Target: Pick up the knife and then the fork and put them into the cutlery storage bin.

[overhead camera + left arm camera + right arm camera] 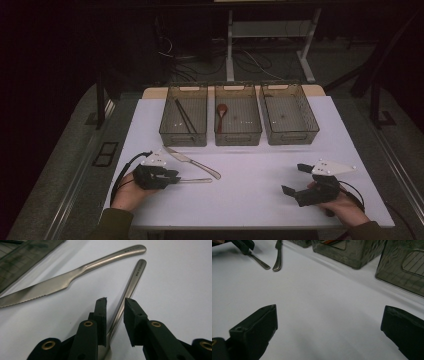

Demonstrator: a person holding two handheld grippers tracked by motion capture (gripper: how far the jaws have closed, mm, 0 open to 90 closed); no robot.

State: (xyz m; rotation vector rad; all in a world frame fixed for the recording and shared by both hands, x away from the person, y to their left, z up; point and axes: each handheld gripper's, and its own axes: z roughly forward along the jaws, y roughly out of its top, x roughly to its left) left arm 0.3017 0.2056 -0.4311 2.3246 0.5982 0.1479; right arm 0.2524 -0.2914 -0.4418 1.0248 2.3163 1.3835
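Observation:
A steel table knife (pixel 192 161) lies on the white table, blade toward the left bin. Beside it lies a second steel utensil (pixel 196 180) whose head is hidden under my left gripper (pixel 172 176). In the left gripper view the jaws stand narrowly open on either side of that utensil's handle (pixel 130 287), with a gap at the right jaw; the knife (pixel 50 286) lies just to the left of my left gripper (pixel 115 301). My right gripper (pixel 295 179) rests at the front right, wide open and empty (pixel 329 312).
Three clear bins stand in a row at the back: the left bin (pixel 183 131) holds dark chopsticks (pixel 185 116), the middle bin (pixel 238 134) a brown spoon (pixel 221 112), and the right bin (pixel 290 132) looks bare. White table surface lies between the grippers.

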